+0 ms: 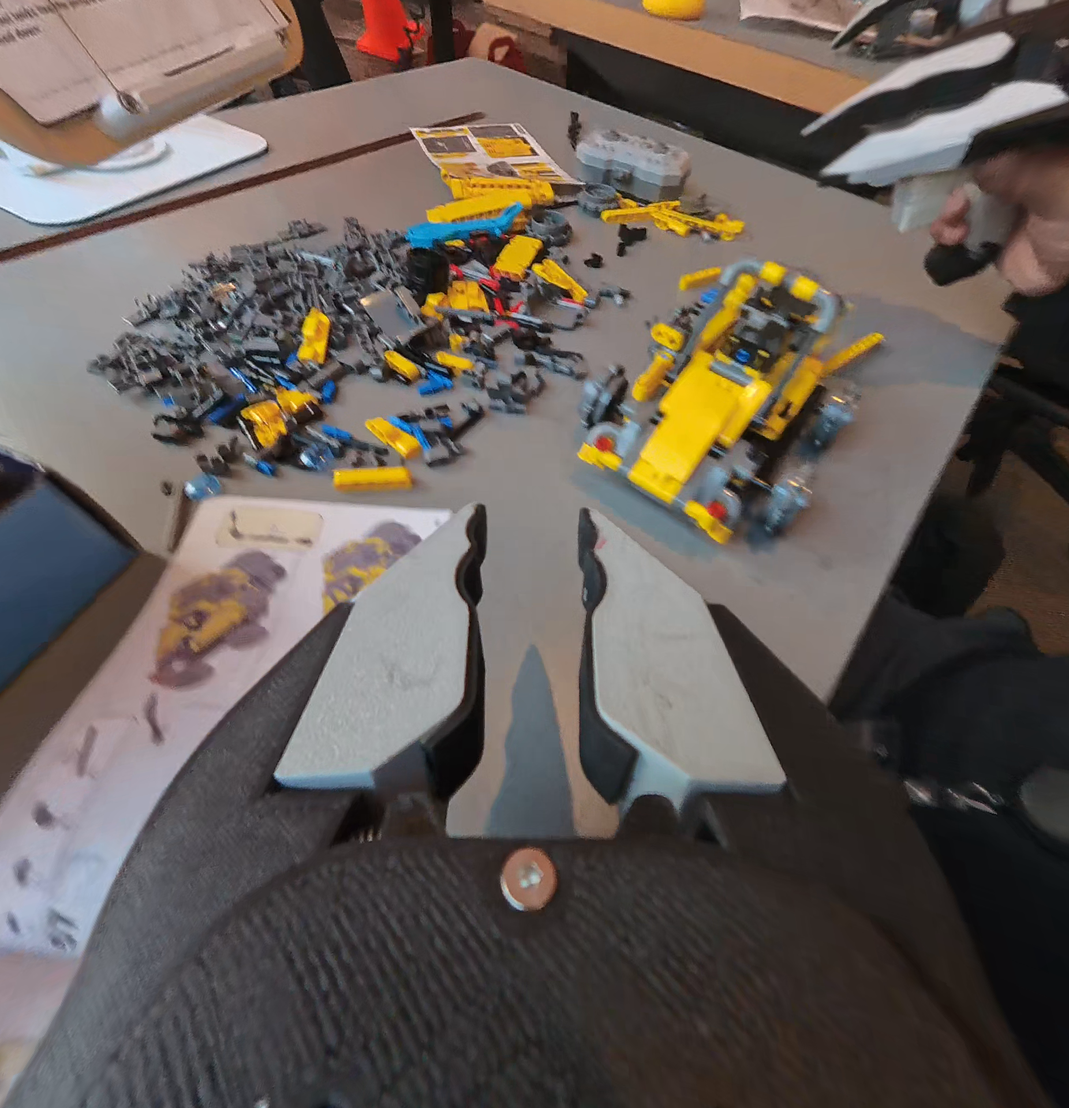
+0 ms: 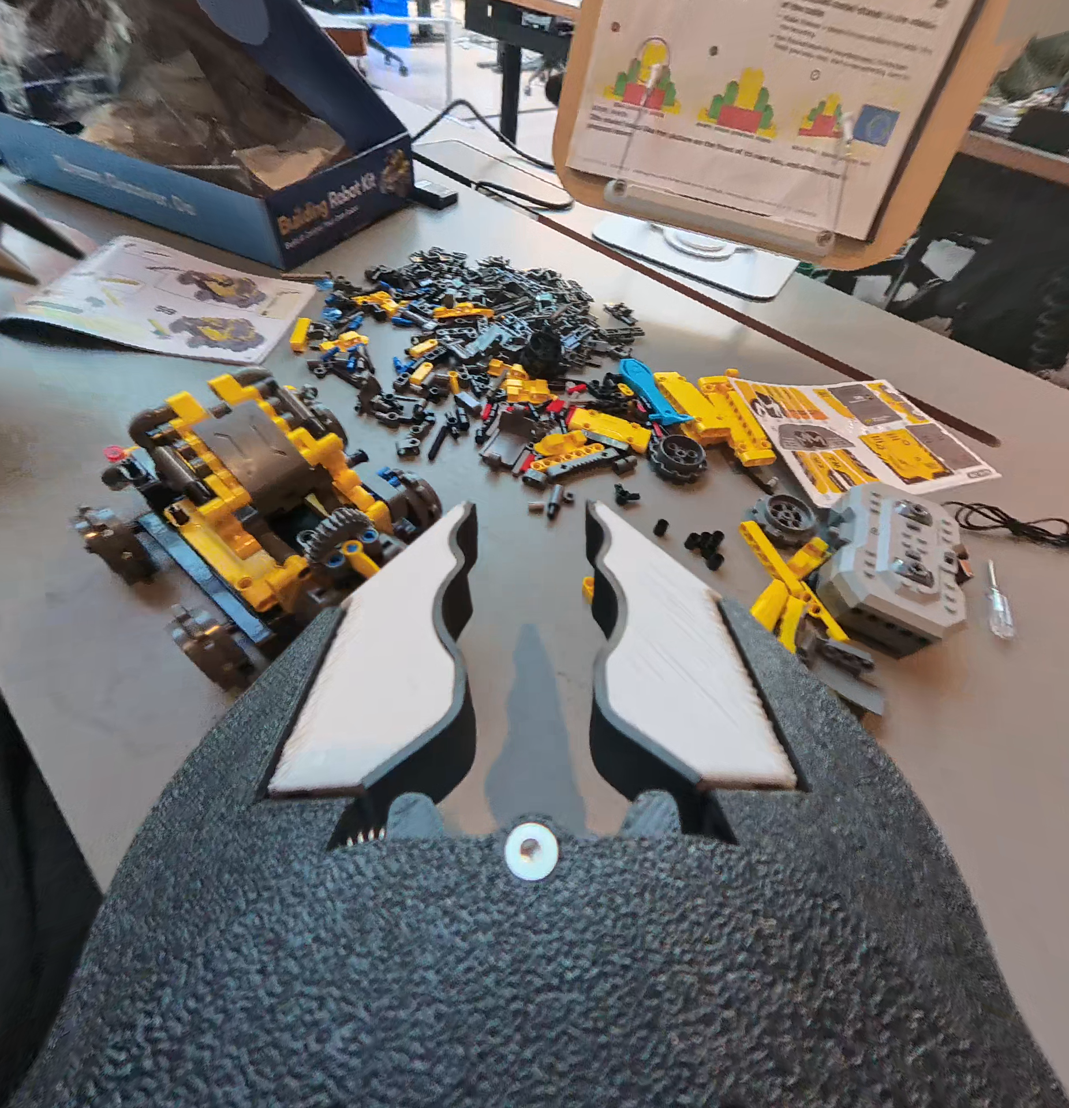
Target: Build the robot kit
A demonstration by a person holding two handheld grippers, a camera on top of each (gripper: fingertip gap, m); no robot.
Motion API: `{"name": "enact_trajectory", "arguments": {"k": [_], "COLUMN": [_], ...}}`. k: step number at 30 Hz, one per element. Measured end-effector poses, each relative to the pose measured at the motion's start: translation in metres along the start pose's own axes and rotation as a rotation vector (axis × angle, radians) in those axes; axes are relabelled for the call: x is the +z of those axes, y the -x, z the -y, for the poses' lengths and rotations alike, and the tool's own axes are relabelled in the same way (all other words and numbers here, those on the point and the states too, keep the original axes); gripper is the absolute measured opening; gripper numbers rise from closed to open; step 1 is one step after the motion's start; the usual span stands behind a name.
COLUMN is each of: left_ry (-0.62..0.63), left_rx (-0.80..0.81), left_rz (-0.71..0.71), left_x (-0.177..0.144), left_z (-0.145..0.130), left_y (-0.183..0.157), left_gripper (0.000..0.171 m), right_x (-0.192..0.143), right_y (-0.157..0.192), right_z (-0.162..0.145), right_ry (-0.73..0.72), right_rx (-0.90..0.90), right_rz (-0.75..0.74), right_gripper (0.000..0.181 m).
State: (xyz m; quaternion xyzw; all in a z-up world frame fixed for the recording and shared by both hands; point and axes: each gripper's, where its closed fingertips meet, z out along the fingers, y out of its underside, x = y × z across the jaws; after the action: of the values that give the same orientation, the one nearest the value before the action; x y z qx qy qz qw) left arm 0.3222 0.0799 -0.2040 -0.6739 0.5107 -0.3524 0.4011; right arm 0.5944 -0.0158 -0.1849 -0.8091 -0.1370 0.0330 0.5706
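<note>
we've got a grey table (image 2: 760,839) | half-built yellow vehicle (image 2: 244,503) at 9 o'clock | loose parts pile (image 2: 490,360) at 12 | sticker sheet (image 2: 868,443) and grey battery box (image 2: 898,563) at 2-3 | blue kit box (image 2: 160,180) at 11

On the grey table (image 2: 580,599) lie a pile of loose bricks (image 2: 490,360), a half-built yellow vehicle (image 2: 250,497), a booklet (image 2: 160,300), a sticker sheet (image 2: 868,437) and a blue box (image 2: 220,198).
</note>
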Motion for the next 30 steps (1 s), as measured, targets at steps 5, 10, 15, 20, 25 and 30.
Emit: {"name": "enact_trajectory", "arguments": {"k": [5,10,15,20,25,30], "left_ry": [0.159,0.421,0.513,0.571,0.569,0.568], "left_rx": [0.123,0.089,0.003,0.053,0.013,0.053], "left_rz": [-0.016,-0.150,-0.166,-0.091,-0.124,-0.123], "left_x": [0.056,0.098,0.112,0.119,0.121,0.120], "left_z": [0.015,0.002,-0.010,-0.021,-0.019,-0.020], "left_y": [0.035,0.052,0.057,0.064,0.059,0.054], "left_gripper": [0.022,0.010,0.009,0.009,0.011,0.016], "right_x": [-0.004,-0.007,-0.010,-0.016,-0.023,-0.029], "right_y": [-0.007,-0.012,-0.011,-0.010,-0.008,-0.008], "right_z": [-0.020,-0.034,-0.043,-0.036,-0.027,-0.026], "right_ry": [-0.004,-0.004,0.012,-0.014,-0.032,-0.035], "right_rx": [0.056,0.071,0.040,0.028,0.010,0.010], "right_rz": [-0.001,0.003,0.003,0.012,0.008,-0.007], "right_gripper": [0.035,0.033,0.033,0.033,0.032,0.030]}}
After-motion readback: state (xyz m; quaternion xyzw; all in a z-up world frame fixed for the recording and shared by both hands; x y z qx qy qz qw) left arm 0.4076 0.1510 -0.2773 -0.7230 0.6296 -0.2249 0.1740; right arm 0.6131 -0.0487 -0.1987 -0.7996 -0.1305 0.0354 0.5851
